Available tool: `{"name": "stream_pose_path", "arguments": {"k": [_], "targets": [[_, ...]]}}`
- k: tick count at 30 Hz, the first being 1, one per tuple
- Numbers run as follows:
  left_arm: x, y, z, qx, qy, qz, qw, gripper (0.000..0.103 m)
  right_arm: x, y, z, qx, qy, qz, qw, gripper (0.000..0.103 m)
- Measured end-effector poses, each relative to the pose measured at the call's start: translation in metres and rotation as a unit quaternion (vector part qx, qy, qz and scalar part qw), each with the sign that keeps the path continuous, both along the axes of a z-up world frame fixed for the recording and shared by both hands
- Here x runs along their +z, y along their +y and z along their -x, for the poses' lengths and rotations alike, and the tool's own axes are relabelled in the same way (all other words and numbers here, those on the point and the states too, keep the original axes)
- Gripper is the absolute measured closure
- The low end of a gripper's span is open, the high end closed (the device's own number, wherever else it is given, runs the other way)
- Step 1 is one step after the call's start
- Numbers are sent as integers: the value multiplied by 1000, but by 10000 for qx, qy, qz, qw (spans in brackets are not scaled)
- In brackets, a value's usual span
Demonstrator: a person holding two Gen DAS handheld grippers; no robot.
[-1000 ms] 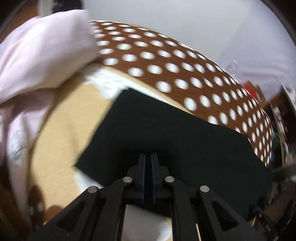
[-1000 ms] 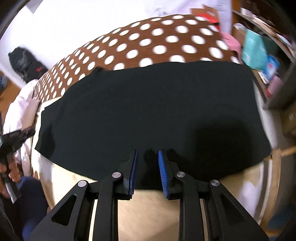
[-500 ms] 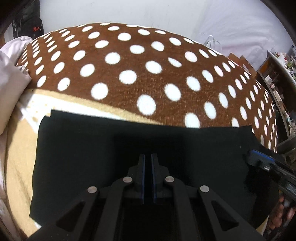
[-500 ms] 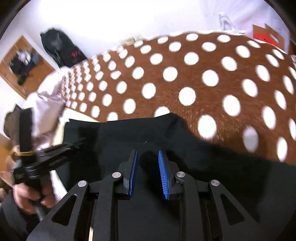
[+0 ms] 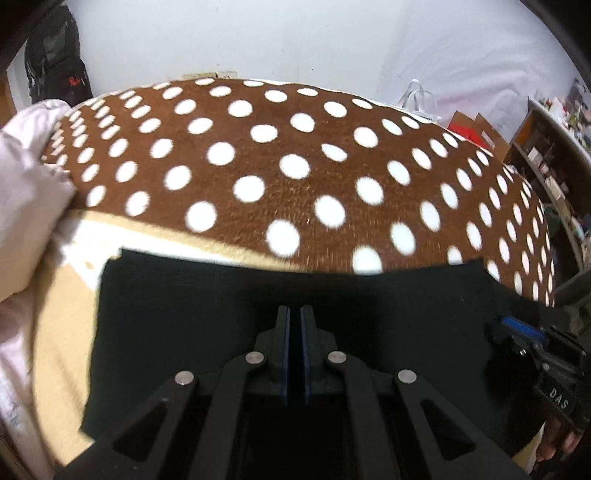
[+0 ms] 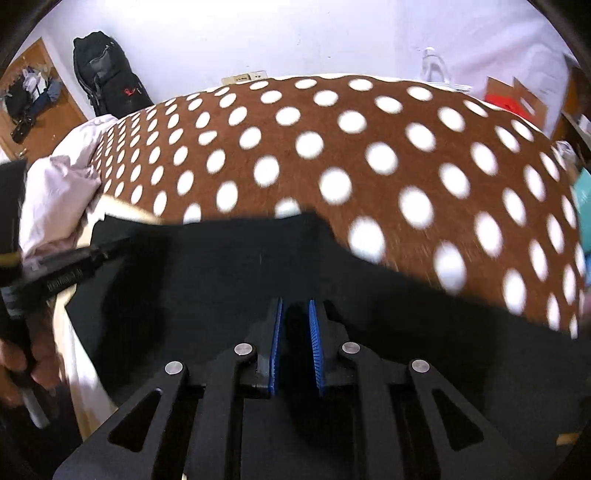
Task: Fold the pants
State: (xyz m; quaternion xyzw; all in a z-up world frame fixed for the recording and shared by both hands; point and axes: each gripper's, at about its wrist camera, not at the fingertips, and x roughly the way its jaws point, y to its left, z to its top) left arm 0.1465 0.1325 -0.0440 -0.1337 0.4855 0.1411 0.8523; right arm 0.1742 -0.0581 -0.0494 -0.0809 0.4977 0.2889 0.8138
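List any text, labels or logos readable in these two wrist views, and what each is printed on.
"DAS": white letters on the body of the right gripper, seen in the left wrist view.
White lettering on the left gripper's body, right wrist view: too blurred to read.
Red mark on the black backpack: a logo, not legible.
Nothing readable on the black pants.

Lighting is bright and even, with the white wall (image 6: pixel 332 33) nearly washed out. Fisheye distortion bows the polka-dot blanket (image 5: pixel 295 166); its nearest dots smear with motion blur. The black pants (image 6: pixel 240 266) show no detail.
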Motion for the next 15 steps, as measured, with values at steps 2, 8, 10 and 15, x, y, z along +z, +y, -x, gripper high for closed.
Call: {"name": "stream_pose_path", "arguments": {"k": [2, 8, 10, 15], "targets": [[7, -7, 15, 9, 55, -127, 9999, 95, -2, -22, 16, -138, 44, 83, 9999, 88], [15, -34, 53, -2, 212, -265, 9994, 95, -18, -64, 57, -505, 230, 406, 9976, 75], [3, -44, 55, -113, 392, -158, 9990, 95, -25, -69, 64, -474, 142, 552, 9972, 75], [-13, -64, 51, -339, 742, -257, 9963, 95, -11, -65, 68, -491, 46, 667, 9966, 75]]}}
